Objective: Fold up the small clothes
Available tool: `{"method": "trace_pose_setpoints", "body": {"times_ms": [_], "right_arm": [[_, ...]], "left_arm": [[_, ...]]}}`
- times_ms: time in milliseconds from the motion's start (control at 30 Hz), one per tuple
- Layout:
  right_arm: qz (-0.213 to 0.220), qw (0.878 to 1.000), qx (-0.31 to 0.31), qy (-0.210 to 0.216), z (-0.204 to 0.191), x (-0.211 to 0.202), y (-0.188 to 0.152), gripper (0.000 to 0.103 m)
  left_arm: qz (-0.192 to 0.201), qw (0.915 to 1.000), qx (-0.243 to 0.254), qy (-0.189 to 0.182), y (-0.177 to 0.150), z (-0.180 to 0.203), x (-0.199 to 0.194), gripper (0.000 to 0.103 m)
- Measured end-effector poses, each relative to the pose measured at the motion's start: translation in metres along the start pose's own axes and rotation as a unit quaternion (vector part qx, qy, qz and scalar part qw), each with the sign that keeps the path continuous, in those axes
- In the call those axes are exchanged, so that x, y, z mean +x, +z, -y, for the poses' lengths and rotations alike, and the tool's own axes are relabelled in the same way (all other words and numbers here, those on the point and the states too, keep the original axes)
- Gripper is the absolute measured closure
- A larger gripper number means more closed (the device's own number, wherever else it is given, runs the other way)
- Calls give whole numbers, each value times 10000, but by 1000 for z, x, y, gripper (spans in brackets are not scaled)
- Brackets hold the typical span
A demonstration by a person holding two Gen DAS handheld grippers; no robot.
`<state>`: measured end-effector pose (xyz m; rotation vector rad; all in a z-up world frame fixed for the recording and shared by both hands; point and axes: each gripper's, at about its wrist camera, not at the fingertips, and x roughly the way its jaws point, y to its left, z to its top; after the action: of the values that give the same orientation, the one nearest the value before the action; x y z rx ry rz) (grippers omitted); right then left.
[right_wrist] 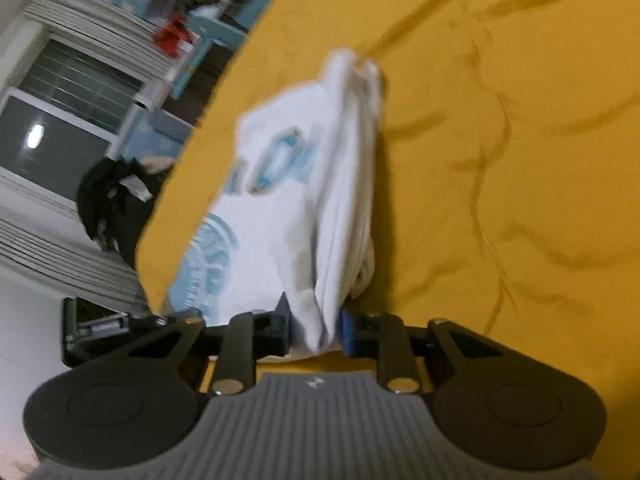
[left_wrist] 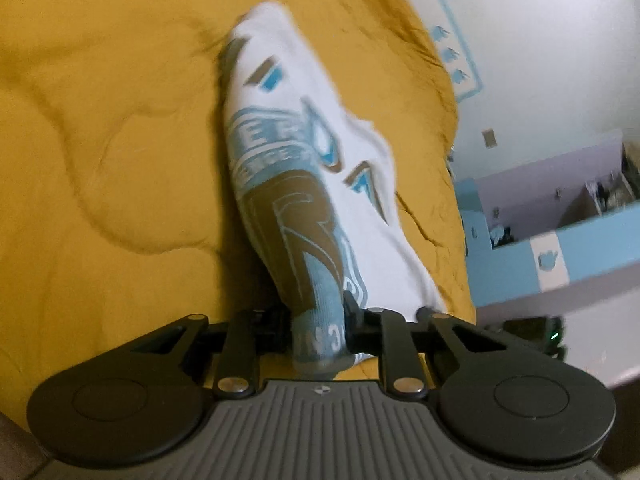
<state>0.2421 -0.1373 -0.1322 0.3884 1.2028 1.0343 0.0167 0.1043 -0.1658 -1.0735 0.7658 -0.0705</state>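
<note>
Left wrist view first: the left tongs [left_wrist: 318,314] are clamped on a bunched, printed end of the small garment [left_wrist: 304,160], a white piece with light blue and brown graphics. From the pinch at bottom centre the cloth runs straight away up the frame, its long axis leaning a little to the upper left, draped over the yellow quilt [left_wrist: 100,120] of the bed. So the garment lies dead ahead of these tongs, stretched out rather than heaped.

Over to the right wrist view, and the right tongs [right_wrist: 316,330] are also closed on cloth, gripping a thick white fold of the garment [right_wrist: 296,184] between the blue pads [right_wrist: 347,332]. Here too the fabric rises up the frame from the pinch, with loose layers stacked along its right edge over the quilt [right_wrist: 500,160].

Both hands hold an end each, so neither is nearer; I'd judge the coming move turns on carrying one held end along that long axis toward the other.

What differs between views: the left one shows the printed face clearly, lettering and all, while the right one, blurred, shows the layered edge and how many thicknesses are already doubled. A window [right_wrist: 64,120] sits at upper left there; blue furniture [left_wrist: 560,240] at right in the left view.
</note>
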Motion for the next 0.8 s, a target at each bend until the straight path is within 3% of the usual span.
{"method": "trace_pose_setpoints", "body": {"times_ms": [167, 200, 267, 333, 400, 433, 500, 633, 700, 800], "right_arm": [[-272, 9986, 125, -426, 19, 6, -15, 87], [-303, 9984, 239, -412, 28, 11, -21, 87], [-203, 9982, 526, -200, 45, 14, -26, 86], [-169, 9977, 649, 16, 49, 7, -24, 78], [35, 9986, 524, -10, 45, -9, -16, 59], [261, 9990, 363, -20, 41, -18, -7, 53], [688, 9975, 178, -6, 35, -27, 17, 39], [1182, 9928, 176, 91, 30, -4, 81, 37], [1190, 9926, 238, 47, 33, 24, 109, 35], [889, 9942, 599, 54, 41, 69, 143, 34]], "left_arm": [[-227, 9996, -120, 133, -8, -20, 13, 79], [-218, 9996, -182, 70, -8, -25, 14, 73], [-281, 9991, -294, -122, -5, -31, 8, 73], [-353, 9983, -426, -172, 0, -34, -5, 71], [-326, 9987, -388, -76, 12, -35, -23, 71], [-193, 9995, -239, 61, 23, -32, -34, 63], [66, 9997, 22, 241, 47, -28, -46, 61], [746, 9964, 155, 366, 114, -34, -38, 61], [930, 9944, 12, 493, 141, -45, -21, 61], [813, 9947, -273, 568, 171, -61, 14, 61]]}}
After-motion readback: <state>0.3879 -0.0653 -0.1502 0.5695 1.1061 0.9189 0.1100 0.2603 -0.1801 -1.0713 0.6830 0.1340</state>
